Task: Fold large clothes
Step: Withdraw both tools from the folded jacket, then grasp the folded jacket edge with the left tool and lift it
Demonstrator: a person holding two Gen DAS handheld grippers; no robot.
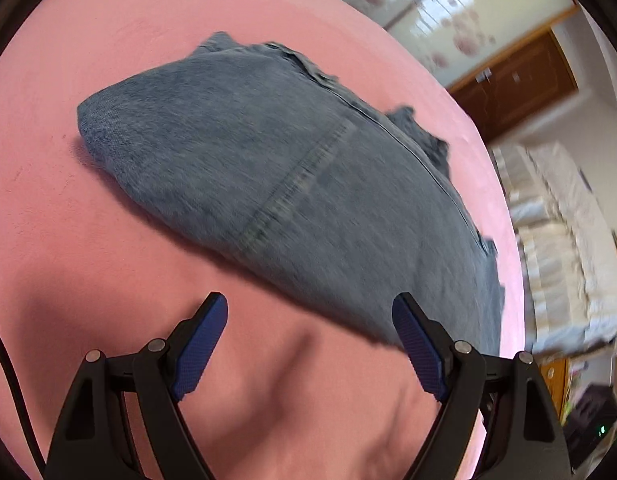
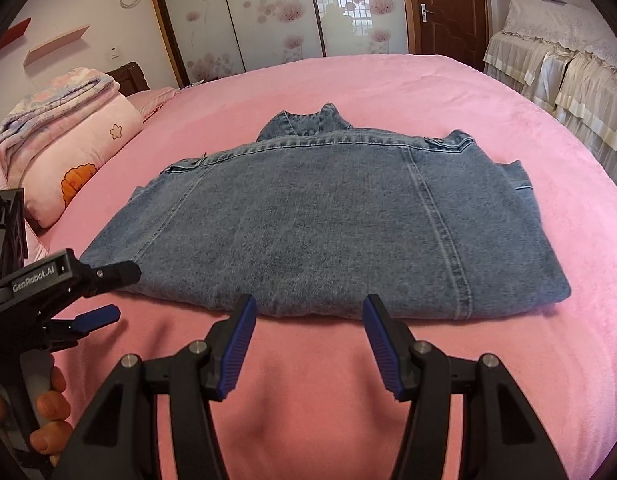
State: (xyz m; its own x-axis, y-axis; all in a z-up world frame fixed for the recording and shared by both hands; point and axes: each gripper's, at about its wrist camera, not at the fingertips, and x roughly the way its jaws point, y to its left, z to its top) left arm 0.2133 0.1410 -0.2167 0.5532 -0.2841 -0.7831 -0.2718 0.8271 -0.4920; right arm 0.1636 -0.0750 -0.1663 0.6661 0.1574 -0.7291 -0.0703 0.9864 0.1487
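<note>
A blue denim jacket (image 2: 320,220) lies folded, back side up, on the pink bed cover (image 2: 388,80); its collar points away from me. My right gripper (image 2: 310,308) hovers at the jacket's near hem, open, nothing between its blue pads. In the left wrist view the jacket (image 1: 276,184) appears tilted and blurred. My left gripper (image 1: 310,308) stands open just short of the jacket's near edge, nothing in it. The left gripper (image 2: 108,292) also shows in the right wrist view, beside the jacket's left corner, held by a hand (image 2: 48,404).
A pink quilt and folded blankets (image 2: 68,140) are piled at the left of the bed. Sliding wardrobe doors (image 2: 268,12) and a brown door (image 2: 444,8) stand behind. A covered sofa (image 2: 556,64) sits to the right. Pink cover lies bare in front of the jacket.
</note>
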